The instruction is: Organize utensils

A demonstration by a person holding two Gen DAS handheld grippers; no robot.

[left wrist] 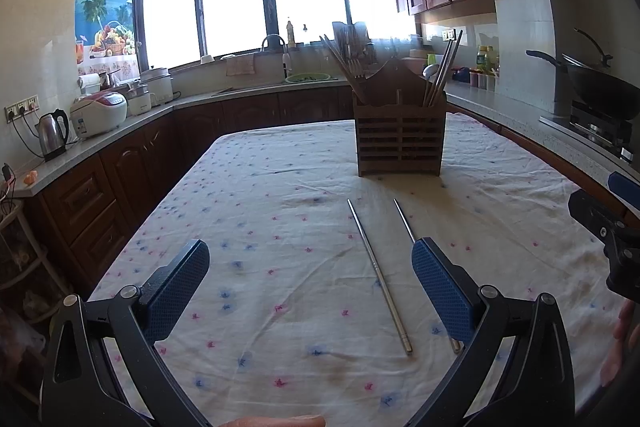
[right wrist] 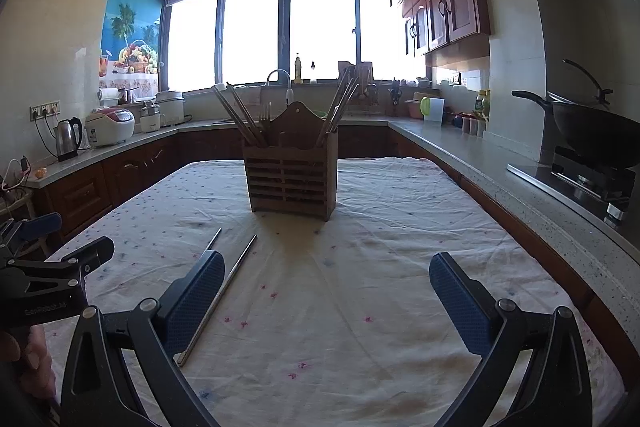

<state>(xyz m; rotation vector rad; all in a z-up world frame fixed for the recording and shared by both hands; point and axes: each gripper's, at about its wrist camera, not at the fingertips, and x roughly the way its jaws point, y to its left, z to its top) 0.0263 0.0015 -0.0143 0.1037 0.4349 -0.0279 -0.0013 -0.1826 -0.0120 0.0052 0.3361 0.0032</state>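
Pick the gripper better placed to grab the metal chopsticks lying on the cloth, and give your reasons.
Left. The metal chopsticks lie between the open left gripper's fingers; they sit outside the open right gripper's span, off to its left.

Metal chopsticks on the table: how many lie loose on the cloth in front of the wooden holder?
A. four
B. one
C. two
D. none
C: two metal chopsticks lie side by side on the tablecloth, apart from the wooden holder; neither gripper holds one.

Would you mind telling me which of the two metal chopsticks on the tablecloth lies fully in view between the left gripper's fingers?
The left chopstick; the right chopstick is partly hidden behind the left gripper's right finger.
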